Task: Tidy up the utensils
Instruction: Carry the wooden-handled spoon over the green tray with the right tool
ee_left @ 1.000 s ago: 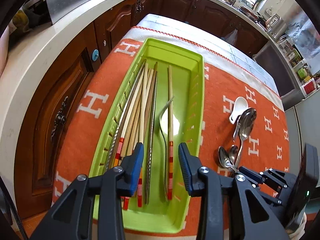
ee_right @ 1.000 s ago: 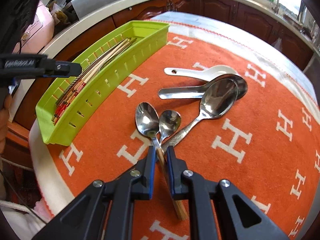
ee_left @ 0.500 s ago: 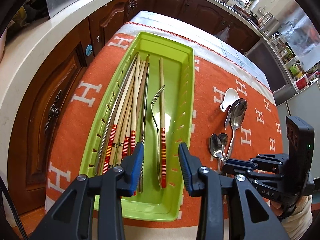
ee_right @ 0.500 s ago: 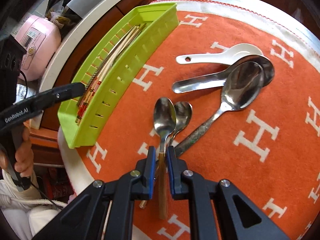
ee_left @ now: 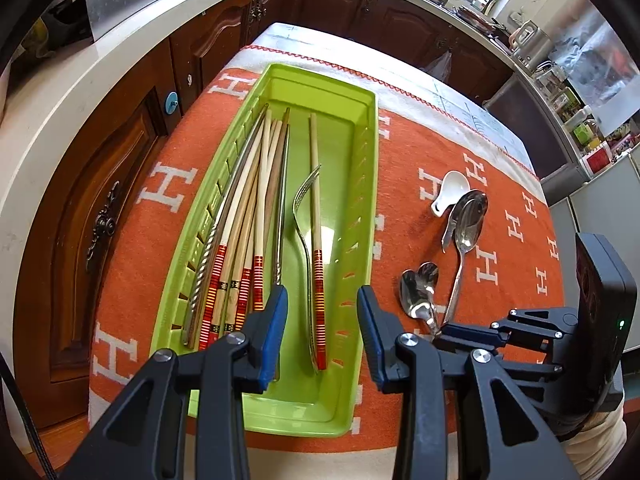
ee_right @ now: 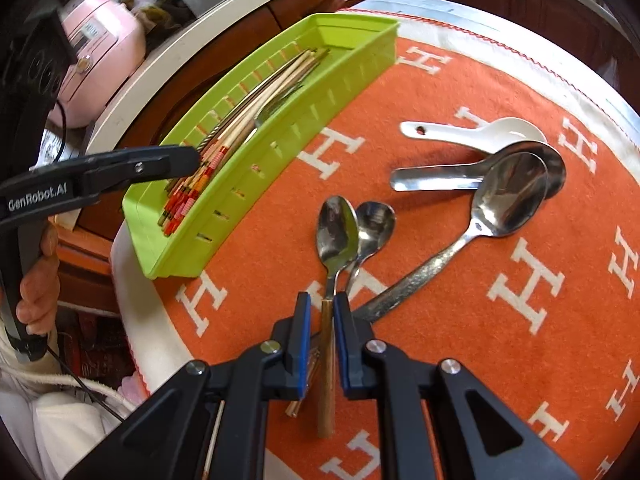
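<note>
A green slotted tray (ee_left: 366, 168) (ee_right: 280, 136) on the orange cloth holds several chopsticks (ee_left: 256, 216) and a fork (ee_left: 302, 216). My left gripper (ee_left: 322, 320) is open and empty above the tray's near end. My right gripper (ee_right: 321, 320) is shut on the wooden handle of a small steel spoon (ee_right: 335, 232), just above the cloth. A second small spoon (ee_right: 374, 226) lies beside it. A large steel spoon (ee_right: 508, 196), a steel soup spoon (ee_right: 436, 179) and a white ceramic spoon (ee_right: 476, 132) lie to the right.
The orange cloth with white H letters (ee_right: 520, 280) covers the table. Dark wood cabinets (ee_left: 120, 128) and a white counter (ee_left: 60, 92) stand left of it. A pink appliance (ee_right: 100, 60) sits on the counter. A loose stick (ee_right: 304, 380) lies under my right gripper.
My right gripper has lifted and turned with the small spoon in it, so the handle now points straight along the fingers. My left gripper stays open over the tray.
</note>
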Available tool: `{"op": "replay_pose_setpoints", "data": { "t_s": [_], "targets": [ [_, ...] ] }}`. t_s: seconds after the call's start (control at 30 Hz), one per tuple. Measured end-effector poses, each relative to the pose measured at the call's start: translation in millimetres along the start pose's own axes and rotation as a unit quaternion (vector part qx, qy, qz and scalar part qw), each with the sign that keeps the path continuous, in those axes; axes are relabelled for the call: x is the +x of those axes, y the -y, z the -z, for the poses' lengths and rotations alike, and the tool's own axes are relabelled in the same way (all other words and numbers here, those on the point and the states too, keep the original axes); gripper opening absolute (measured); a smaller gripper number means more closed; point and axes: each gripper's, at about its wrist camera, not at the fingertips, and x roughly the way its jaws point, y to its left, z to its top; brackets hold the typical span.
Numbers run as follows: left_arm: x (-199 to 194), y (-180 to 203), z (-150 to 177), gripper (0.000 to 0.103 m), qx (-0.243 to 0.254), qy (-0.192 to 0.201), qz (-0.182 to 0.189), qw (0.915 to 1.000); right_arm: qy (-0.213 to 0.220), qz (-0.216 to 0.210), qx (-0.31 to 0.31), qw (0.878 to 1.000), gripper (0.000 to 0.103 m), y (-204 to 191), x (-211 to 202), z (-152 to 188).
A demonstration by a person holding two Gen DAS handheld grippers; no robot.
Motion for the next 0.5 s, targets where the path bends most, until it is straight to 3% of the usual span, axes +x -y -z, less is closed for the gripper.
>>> {"op": "replay_pose_setpoints", "data": {
  "t_s": [0.17, 0.5],
  "targets": [
    [0, 1, 1, 0.034, -0.001, -0.003, 0.005, 1.0000, -0.005, -0.008, 0.003, 1.000, 0.011, -2, 5, -2],
    [0, 1, 2, 0.034, 0.001, -0.006, 0.005, 1.0000, 0.007, 0.060, -0.028, 0.998, 0.006, -26, 10, 2]
  ]
}}
